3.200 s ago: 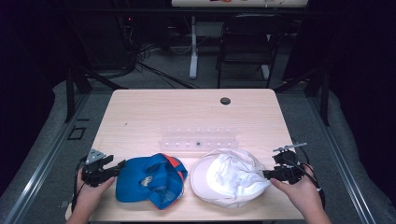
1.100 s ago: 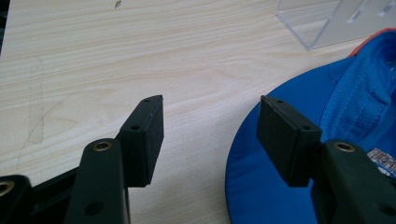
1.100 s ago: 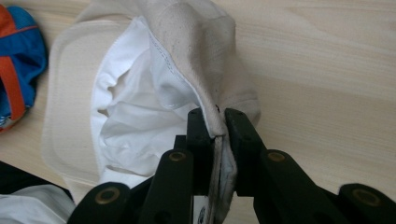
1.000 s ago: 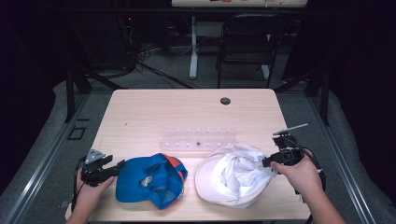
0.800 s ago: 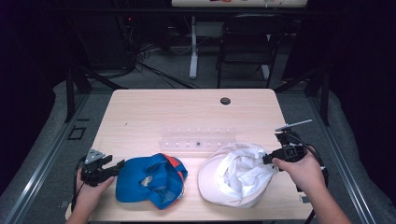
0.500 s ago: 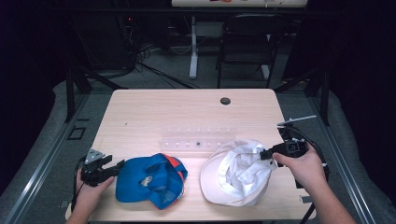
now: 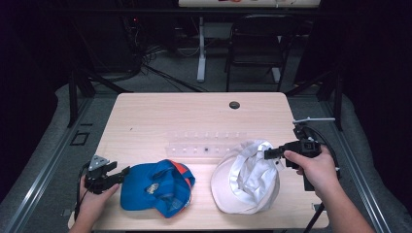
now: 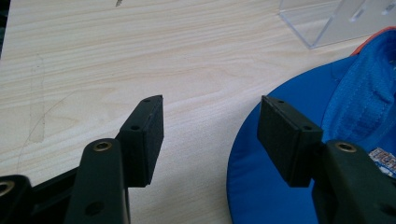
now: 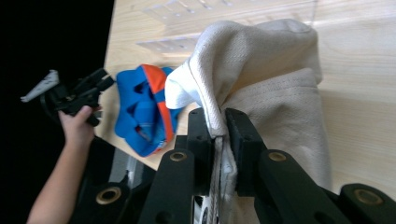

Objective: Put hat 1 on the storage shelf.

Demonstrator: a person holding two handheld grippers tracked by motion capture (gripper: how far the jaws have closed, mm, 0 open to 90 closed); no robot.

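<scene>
A white cap [image 7: 248, 179] lies near the table's front right, its right edge lifted off the wood. My right gripper [image 7: 270, 153] is shut on that edge; in the right gripper view the cream fabric [image 9: 261, 88] is pinched between the pads of my right gripper [image 9: 218, 135]. A blue cap with orange trim [image 7: 158, 187] lies at the front left. My left gripper [image 7: 121, 172] stands open just left of the blue cap. In the left gripper view my left gripper [image 8: 210, 135] shows its jaws wide apart, the right pad over the blue brim [image 8: 275, 186], nothing between them.
A clear plastic rack [image 7: 206, 145] lies across the middle of the wooden table [image 7: 194, 116]. A small black round grommet [image 7: 234, 105] sits near the far edge. A dark chair [image 7: 257, 43] and cables are on the floor beyond the table.
My right gripper has risen and drawn right with the white cap's edge, pulling the cap up and tilting it. The left gripper and the blue cap have stayed put.
</scene>
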